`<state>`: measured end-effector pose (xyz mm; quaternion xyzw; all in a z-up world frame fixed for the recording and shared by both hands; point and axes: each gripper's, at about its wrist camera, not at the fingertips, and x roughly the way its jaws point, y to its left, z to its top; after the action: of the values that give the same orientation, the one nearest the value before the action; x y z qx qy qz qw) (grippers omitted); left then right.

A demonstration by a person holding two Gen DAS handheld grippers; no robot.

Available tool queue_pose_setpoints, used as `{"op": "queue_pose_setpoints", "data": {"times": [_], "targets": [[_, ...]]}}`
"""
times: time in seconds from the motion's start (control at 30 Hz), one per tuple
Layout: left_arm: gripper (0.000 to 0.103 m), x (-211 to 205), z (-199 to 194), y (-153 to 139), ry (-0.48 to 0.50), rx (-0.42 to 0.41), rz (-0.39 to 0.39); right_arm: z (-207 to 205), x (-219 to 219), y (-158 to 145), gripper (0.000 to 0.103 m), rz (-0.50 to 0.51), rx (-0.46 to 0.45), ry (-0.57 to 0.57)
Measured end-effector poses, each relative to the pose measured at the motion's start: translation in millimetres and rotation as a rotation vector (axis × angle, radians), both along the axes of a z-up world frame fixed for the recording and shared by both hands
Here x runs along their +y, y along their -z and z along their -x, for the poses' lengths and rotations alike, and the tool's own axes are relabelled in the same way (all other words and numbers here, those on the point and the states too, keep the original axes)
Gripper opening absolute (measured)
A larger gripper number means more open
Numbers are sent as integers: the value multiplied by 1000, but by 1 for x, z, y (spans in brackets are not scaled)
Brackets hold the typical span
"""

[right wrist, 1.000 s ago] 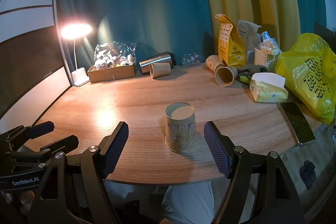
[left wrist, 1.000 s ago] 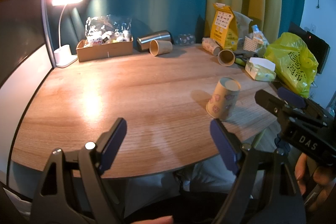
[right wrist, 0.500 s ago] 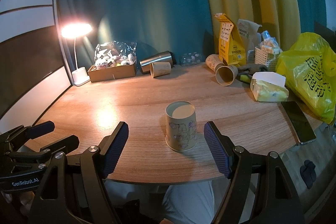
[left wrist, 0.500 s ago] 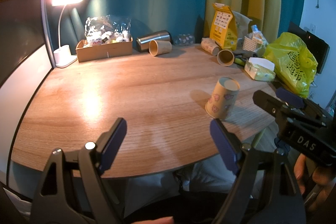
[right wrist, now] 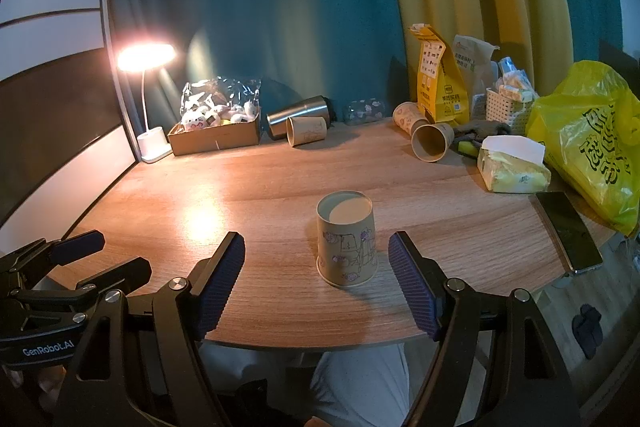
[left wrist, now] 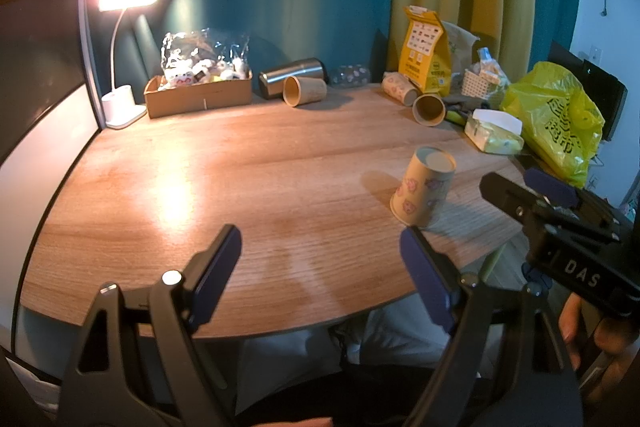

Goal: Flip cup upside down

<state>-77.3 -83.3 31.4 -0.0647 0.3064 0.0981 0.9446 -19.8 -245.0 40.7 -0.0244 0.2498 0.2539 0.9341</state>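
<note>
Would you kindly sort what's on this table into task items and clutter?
Job: patterned paper cup, right gripper, left gripper.
Lying about: desk lamp, steel tumbler, tissue pack, phone, yellow bag.

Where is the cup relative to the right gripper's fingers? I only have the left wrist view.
Observer: The cup stands mouth-down just ahead of the right gripper, centred between its open fingers and touching neither.
Operator: Anything to the right of it that I might hit?
Observer: A dark phone lies flat near the right edge of the table, apart from the cup.
Operator: How does my left gripper look from there?
Observer: The left gripper is at the near left edge of the table, open, well to the left of the cup.
</note>
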Motion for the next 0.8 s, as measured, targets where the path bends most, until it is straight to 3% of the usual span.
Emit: {"op": "queue_pose_setpoints", "data": {"times": [0.8], "targets": [[83, -6, 0, 2, 14, -1, 4, 0, 0, 2, 77, 2, 4, 0]]}}
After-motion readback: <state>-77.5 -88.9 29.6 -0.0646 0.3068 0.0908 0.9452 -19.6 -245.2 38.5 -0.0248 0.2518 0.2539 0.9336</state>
